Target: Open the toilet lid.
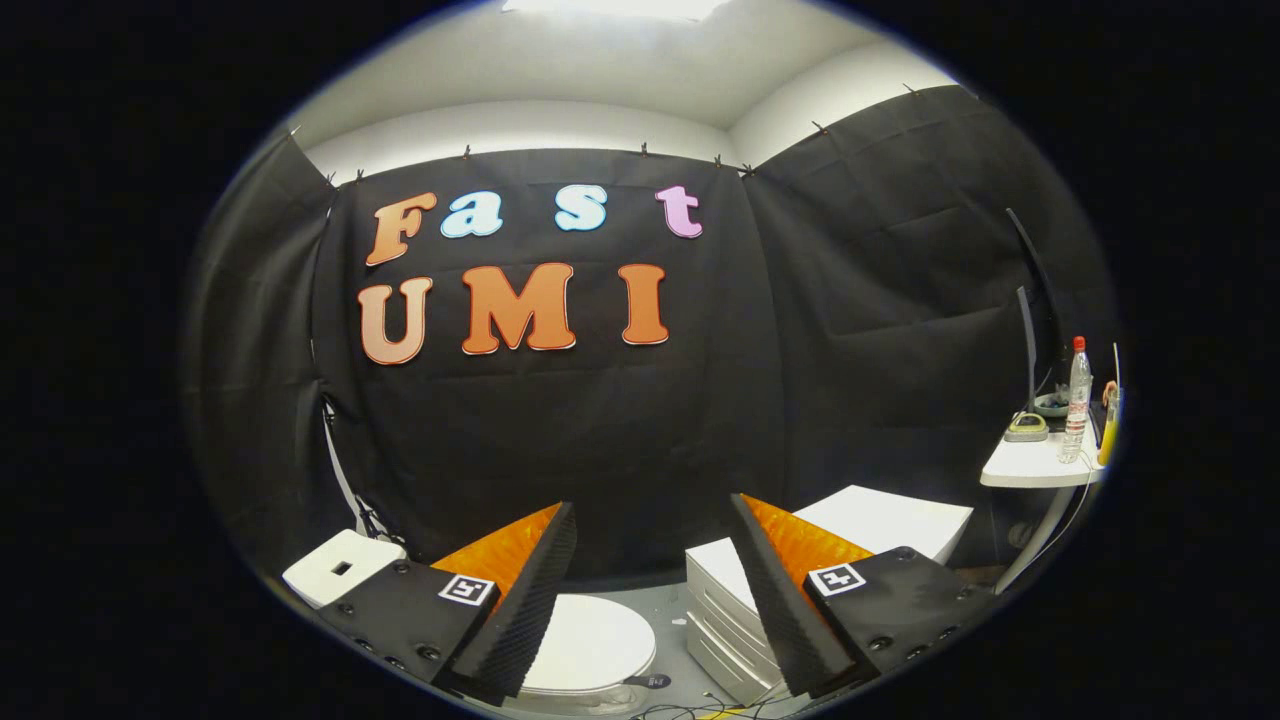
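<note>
The toilet lid lies flat and closed on its bowl, low on the floor, showing as a pale oval just past the inner edge of the left finger and partly hidden behind it. It sits below the fingers rather than between them, so the gripper is held well above it and looks out over it toward the booth's cloth wall; I judge this to be the approach, with the opening not yet begun. The fingers stand wide apart with nothing between them, which suits the job: an open gripper can be brought down so one finger slips under the lid's front lip (that lip is hidden from here, so I cannot tell how much gap it offers).

Just beside the toilet, toward the right finger, stands a white drawer unit, its top edge running under that finger, and a second white box rises behind it. These crowd the lid's right side, so the likelier way in is from the front or the left. A small white box with a slot sits beyond the left finger, against the cloth.

Well apart, a white side table carries a clear bottle with a red cap near its far corner, among other small things too blurred to name. Loose cables trail on the floor in front of the drawers, a snag risk for a low sweep.
</note>
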{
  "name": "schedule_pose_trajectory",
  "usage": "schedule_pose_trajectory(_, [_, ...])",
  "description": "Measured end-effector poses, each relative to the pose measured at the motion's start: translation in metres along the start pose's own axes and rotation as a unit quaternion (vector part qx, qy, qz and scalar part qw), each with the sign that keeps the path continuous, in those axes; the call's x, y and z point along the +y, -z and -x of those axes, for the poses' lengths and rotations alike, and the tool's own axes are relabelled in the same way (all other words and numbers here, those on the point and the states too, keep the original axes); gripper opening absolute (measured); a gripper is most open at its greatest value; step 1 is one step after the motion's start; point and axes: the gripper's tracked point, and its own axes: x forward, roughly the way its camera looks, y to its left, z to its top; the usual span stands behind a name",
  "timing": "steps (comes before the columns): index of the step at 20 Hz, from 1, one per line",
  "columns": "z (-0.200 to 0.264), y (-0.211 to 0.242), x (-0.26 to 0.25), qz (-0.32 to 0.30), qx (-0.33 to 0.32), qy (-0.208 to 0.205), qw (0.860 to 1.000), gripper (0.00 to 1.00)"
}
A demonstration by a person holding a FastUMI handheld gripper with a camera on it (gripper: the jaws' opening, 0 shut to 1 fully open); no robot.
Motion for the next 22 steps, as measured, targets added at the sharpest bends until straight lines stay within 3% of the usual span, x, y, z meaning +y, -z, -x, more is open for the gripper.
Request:
schedule_pose_trajectory(11, [-0.011,0.031,-0.016,0.016,0.002,0.019,1.0,0.98])
schedule_pose_trajectory(22, [-0.039,0.143,-0.027,-0.068,0.052,0.006,0.996,0.98])
